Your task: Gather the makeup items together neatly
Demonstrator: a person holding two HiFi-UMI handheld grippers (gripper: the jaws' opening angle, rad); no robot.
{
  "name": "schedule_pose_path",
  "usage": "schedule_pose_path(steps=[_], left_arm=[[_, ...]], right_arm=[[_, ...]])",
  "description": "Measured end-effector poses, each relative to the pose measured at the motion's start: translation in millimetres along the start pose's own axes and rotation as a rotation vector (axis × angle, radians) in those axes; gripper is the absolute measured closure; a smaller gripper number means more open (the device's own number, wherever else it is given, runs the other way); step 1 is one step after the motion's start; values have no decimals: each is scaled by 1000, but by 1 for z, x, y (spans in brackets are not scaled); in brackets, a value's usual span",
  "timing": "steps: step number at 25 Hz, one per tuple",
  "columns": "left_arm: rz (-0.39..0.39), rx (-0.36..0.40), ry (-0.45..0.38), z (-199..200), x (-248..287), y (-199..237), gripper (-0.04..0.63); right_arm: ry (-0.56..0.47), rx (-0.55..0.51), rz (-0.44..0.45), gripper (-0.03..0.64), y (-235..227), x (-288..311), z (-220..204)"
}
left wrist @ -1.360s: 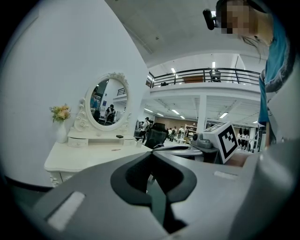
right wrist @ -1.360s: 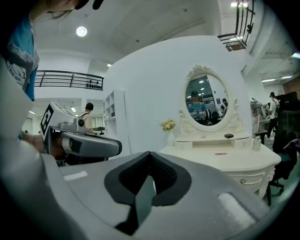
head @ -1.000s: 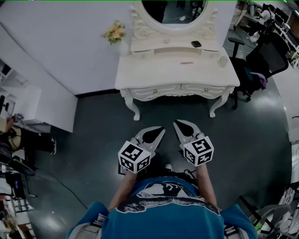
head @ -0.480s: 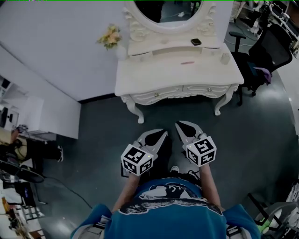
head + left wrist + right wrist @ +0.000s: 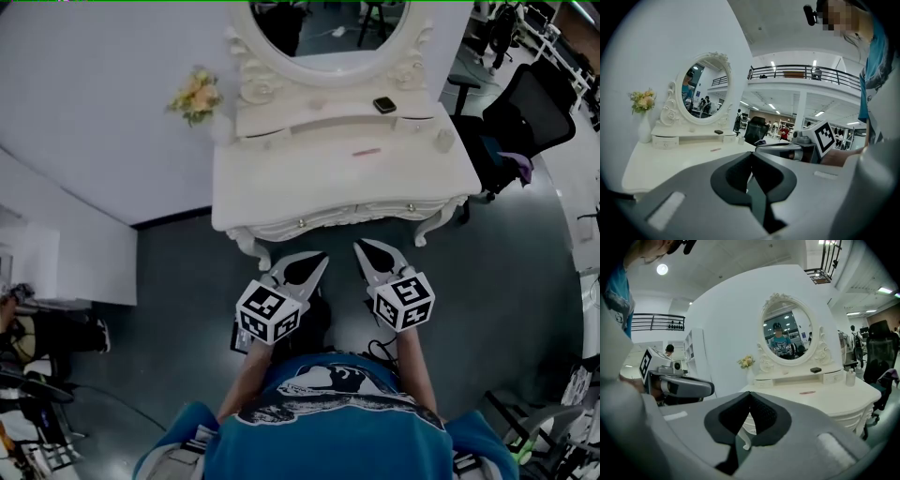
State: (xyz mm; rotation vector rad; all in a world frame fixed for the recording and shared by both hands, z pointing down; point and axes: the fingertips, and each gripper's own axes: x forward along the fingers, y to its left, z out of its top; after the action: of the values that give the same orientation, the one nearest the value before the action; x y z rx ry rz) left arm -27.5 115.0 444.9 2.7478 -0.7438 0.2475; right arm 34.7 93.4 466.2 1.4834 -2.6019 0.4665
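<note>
Both claws are pressed shut and hold nothing. Left claw [image 5: 319, 262] and right claw [image 5: 364, 251] hang side by side just before the white dressing table [image 5: 281, 202]. On it lie a pink stick [image 5: 366, 151], a small bottle [image 5: 444, 140] and, farther back, a black case [image 5: 383, 105], all well apart.

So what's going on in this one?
A person stands facing a white dressing table with a gripper in each hand. The left gripper and right gripper are both shut and empty, short of the table's front edge. The makeup items lie apart, none touched: a black compact on the mirror shelf, a slim pink stick mid-table, and a small bottle at the right end.
</note>
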Motion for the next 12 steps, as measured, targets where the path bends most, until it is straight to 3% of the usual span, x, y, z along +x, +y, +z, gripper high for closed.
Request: schedule_pose_path(steps=[12], left_arm=[[-53, -30, -9, 43, 48, 118, 583]], right_arm=[[55, -1, -49, 614, -37, 106, 36]])
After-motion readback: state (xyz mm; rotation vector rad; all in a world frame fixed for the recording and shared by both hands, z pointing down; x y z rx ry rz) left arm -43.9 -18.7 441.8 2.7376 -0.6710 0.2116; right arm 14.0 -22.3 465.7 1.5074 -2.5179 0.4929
